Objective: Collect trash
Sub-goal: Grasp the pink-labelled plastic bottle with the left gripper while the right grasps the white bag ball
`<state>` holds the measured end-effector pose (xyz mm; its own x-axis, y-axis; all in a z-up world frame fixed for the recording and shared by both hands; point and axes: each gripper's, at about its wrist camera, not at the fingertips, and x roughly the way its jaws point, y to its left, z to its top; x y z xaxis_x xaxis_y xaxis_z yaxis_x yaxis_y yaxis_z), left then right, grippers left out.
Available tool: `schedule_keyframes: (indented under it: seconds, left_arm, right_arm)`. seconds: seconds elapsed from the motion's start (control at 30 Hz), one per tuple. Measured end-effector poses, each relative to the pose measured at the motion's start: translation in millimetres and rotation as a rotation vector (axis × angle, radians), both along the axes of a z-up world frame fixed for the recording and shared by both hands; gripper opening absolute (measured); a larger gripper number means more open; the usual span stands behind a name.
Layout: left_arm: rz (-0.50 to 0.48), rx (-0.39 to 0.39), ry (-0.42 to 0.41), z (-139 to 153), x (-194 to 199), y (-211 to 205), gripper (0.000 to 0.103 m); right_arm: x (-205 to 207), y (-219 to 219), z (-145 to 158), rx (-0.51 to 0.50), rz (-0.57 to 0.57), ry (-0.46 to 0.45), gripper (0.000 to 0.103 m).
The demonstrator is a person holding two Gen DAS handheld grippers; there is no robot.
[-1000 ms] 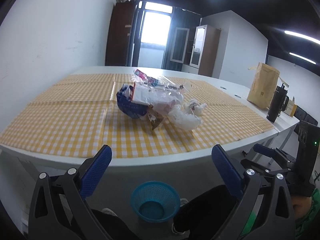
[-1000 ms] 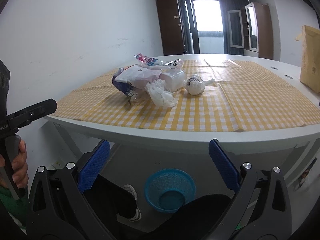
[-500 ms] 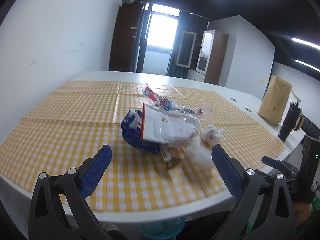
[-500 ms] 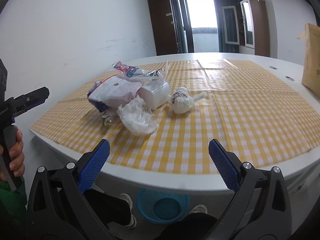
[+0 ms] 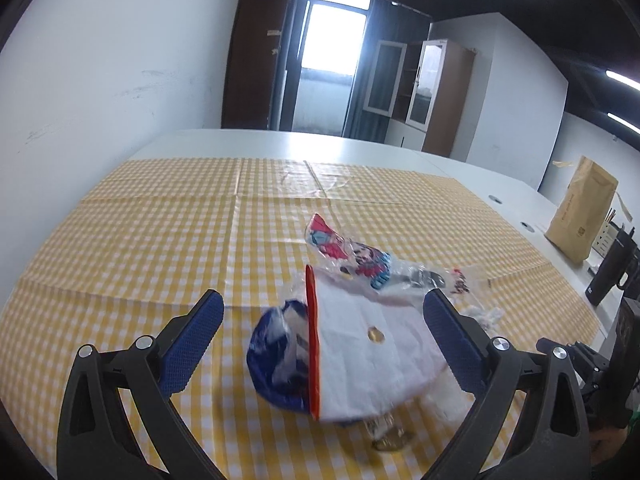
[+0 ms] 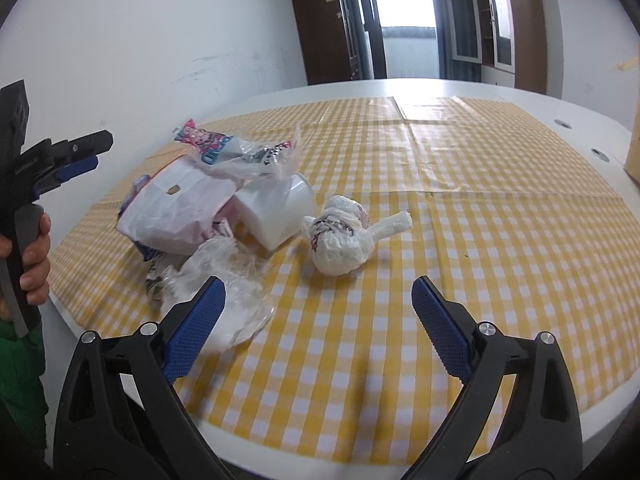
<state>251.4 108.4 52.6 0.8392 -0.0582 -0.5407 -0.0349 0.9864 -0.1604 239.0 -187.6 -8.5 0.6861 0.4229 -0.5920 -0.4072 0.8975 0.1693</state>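
Now left gripper gapes around the white bag, untouching; right gripper, jaws just narrowing, empty above the checkered cloth.

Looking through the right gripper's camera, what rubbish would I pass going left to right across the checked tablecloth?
White plastic bag → white tub → knotted white bag, which lies apart from the pile.

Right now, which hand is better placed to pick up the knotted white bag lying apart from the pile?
Right. Its tongs stand open with the knotted white bag straight ahead between them; the left tongs face the white pouch instead.
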Motion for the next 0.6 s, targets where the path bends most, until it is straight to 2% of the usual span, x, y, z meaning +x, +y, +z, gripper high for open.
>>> schedule_keyframes:
  seconds: [0.17,0.33,0.43,0.47,0.5,0.53,0.57,0.6]
  left_arm:
    - [-0.070,-0.066,0.072,1,46,11,0.097]
    - [-0.110,-0.064,0.147,-8,84,14,0.091]
    - [-0.123,-0.078,0.205,-19,100,17,0.067]
    - [-0.141,-0.088,0.216,-22,104,17,0.056]
    - [-0.151,-0.086,0.215,-24,107,16,0.051]
    - [-0.156,-0.080,0.215,-26,108,16,0.039]
    - [-0.150,-0.070,0.222,-28,109,16,0.021]
    - [-0.140,-0.067,0.220,-31,108,18,0.017]
  right_arm:
    - [30,7,-3,-0.018,-0.003,0.046,0.084]
    - [57,22,-8,-0.072,-0.007,0.100,0.072]
    - [65,28,-16,-0.089,0.003,0.135,0.064]
    - [66,31,-18,-0.094,0.007,0.144,0.057]
    - [67,33,-20,-0.100,0.010,0.152,0.050]
    - [68,34,-23,-0.103,0.011,0.159,0.045]
    - [67,34,-24,-0.097,0.013,0.158,0.040]
    - [65,35,-24,-0.092,0.013,0.152,0.038]
